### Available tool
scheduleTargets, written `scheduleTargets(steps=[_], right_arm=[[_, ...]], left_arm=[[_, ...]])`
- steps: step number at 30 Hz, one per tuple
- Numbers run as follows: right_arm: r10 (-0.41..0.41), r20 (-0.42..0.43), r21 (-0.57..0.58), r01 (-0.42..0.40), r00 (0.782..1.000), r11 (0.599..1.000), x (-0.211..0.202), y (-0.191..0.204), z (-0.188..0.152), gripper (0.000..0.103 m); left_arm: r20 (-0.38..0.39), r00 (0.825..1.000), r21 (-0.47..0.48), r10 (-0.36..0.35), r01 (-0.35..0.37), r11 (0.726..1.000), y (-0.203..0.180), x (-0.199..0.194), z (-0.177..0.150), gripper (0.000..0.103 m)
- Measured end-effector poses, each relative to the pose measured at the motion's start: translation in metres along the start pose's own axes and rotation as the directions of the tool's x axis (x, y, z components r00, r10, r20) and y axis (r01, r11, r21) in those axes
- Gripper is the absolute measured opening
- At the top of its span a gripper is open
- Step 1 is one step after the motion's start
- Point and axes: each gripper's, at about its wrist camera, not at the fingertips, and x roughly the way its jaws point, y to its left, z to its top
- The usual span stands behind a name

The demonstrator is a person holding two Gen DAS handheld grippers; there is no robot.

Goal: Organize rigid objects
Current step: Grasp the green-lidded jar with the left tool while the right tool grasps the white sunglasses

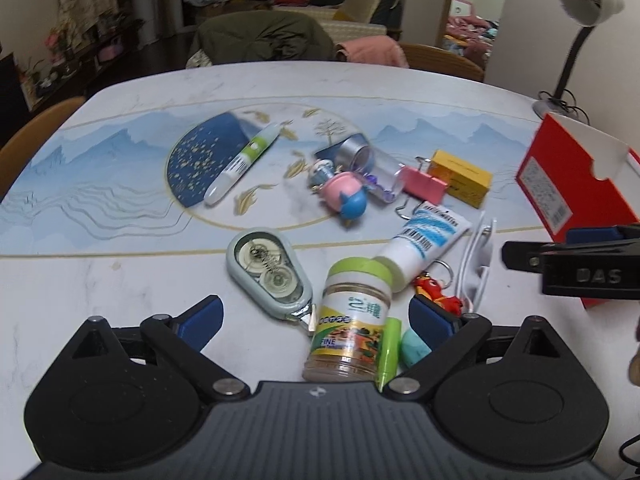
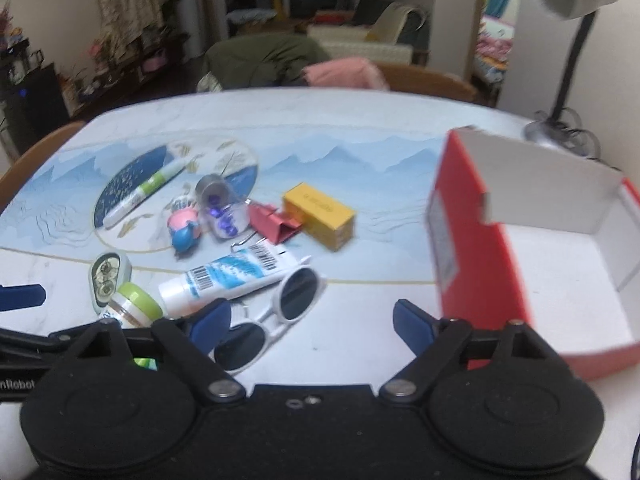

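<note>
My left gripper [image 1: 316, 322] stands open low over the table. Between its blue pads lies a jar with a green lid [image 1: 352, 320], untouched by either pad. A green stick [image 1: 390, 348], a teal oval [image 1: 414, 346] and a red keychain figure [image 1: 436, 292] lie by the right pad. My right gripper [image 2: 312, 320] is open too, with white sunglasses [image 2: 288, 296] lying by its left finger [image 2: 212, 322]. An open red box [image 2: 480, 240] with a white inside stands to its right. A white tube [image 2: 232, 276] rests against the jar [image 2: 136, 304].
Further back lie a correction tape roller [image 1: 268, 272], a green-banded pen [image 1: 244, 164], a pink and blue toy [image 1: 348, 196], a clear bottle [image 1: 368, 164], a pink binder clip [image 1: 424, 184] and a yellow box [image 1: 460, 178]. A desk lamp [image 1: 580, 0] stands at the far right corner. Chairs ring the table.
</note>
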Motion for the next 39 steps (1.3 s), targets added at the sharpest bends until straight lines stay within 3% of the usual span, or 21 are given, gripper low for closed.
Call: scheduleTargets(steps=[6,11,18,22,23,25,30,39], right_arm=[[0.001,-0.094,0.021,0.001,0.996,1.000,0.037,0.009,0.006,0.077],[-0.041,-0.163,0.073,0.054,0.986,0.996,0.058,0.012,0.010,0.069],[-0.091,-0.233,0.050,0.105,0.968,0.993,0.068,0.021,0.005,0.055],[-0.106,-0.233,0.023,0.114,0.967,0.993,0.063,0.026,0.002,0.051],[-0.104,-0.234,0.023,0.112,0.967,0.993,0.061,0.025,0.000,0.049],[-0.098,-0.232,0.019,0.105,0.968,0.994,0.058,0.025,-0.002,0.041],[-0.093,-0.236,0.005,0.097,0.967,0.995,0.050,0.030,-0.008,0.025],[-0.094,-0.233,0.049,0.108,0.968,0.993,0.036,0.029,-0.016,0.022]], left_arm=[[-0.030,1.000,-0.001,-0.006,0.006,1.000,0.004,0.013,0.001,0.087],[-0.051,0.997,0.019,-0.064,0.065,0.998,0.003,0.022,0.002,0.076],[-0.077,0.988,0.038,-0.131,0.134,0.990,0.006,0.031,0.005,0.066],[-0.088,0.984,0.041,-0.155,0.159,0.986,0.008,0.032,0.006,0.064],[-0.095,0.981,0.038,-0.170,0.174,0.984,0.009,0.032,0.005,0.057],[-0.111,0.975,0.039,-0.193,0.198,0.979,0.008,0.031,0.005,0.049],[-0.140,0.969,0.063,-0.203,0.213,0.975,0.007,0.032,0.003,0.047],[-0.148,0.960,0.055,-0.236,0.246,0.968,0.012,0.029,0.002,0.042]])
